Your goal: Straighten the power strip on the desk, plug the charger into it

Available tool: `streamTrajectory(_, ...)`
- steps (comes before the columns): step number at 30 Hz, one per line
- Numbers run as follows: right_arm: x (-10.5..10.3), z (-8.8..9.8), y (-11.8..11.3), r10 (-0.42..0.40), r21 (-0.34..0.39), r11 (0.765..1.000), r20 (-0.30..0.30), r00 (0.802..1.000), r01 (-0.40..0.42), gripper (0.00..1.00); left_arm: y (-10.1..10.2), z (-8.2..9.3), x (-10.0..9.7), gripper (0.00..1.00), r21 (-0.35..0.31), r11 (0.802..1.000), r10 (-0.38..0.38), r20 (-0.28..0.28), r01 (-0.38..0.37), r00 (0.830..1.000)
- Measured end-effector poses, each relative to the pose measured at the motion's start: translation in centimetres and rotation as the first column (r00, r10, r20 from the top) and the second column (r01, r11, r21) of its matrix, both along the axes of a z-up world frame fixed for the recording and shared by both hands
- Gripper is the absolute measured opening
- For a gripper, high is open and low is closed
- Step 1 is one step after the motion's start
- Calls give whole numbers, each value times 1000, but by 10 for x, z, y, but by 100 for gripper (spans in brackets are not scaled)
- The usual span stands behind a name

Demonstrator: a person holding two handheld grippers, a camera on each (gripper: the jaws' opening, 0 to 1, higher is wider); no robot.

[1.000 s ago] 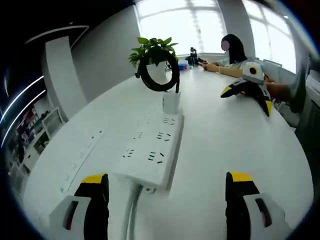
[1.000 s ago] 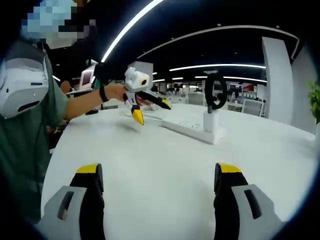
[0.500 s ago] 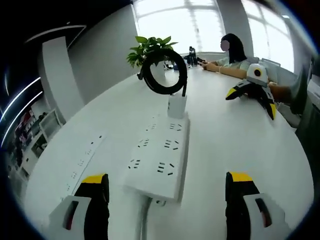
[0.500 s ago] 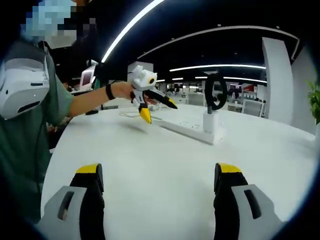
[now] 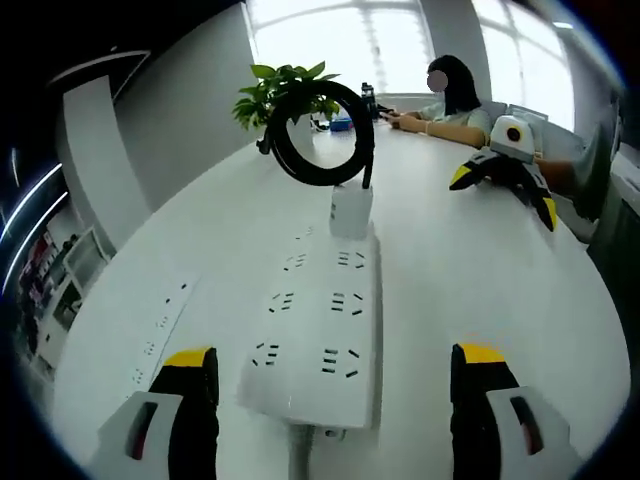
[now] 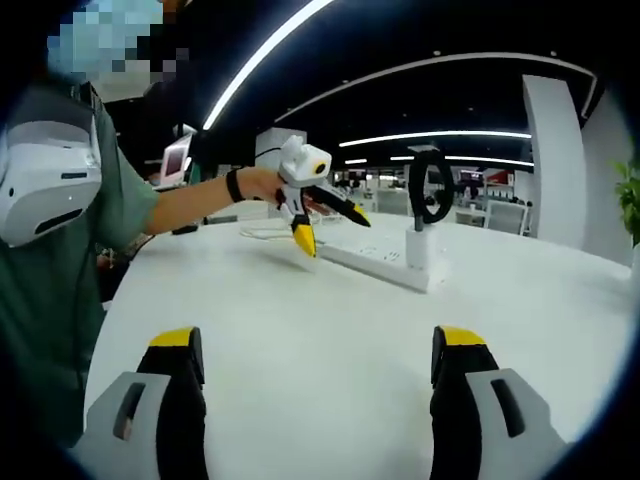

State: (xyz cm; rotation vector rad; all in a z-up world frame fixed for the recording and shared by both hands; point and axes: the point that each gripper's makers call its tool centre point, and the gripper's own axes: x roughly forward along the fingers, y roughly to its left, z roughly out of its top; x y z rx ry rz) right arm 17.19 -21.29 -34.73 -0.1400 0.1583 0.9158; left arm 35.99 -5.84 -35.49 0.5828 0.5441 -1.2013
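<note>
Your left tool has closed in on the power strip, now lying squarely ahead between its spread jaws on the white worktop. The charger stands plugged at the strip's far end. Your right tool hovers spread, well apart.

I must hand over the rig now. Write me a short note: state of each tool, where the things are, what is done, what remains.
Left tool: open, holding nothing, just short of the near end of the power strip.
Right tool: open, holding nothing, above bare desk, off to the side of the strip.
Charger: stands plugged in at the strip's far end, its black cable coiled above it.
Done: charger appears plugged in.
Left: judge whether the strip lies straight; nudge it if not.
</note>
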Motion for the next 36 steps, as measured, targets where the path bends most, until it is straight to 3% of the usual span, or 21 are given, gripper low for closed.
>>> streamTrajectory(22,-1,-2,0,2,-13,1000,7,1000,-2,93,-28,-6,15,97,-7,998,-63,-57,62,996)
streamTrajectory(30,0,0,0,-4,-1,1000,9,1000,4,93,-44,-10,9,95,-32,993,-121,-144,117,982)
streamTrajectory(36,0,2,0,-6,6,1000,11,1000,6,93,-52,-14,9,93,-38,992,-129,-168,124,977)
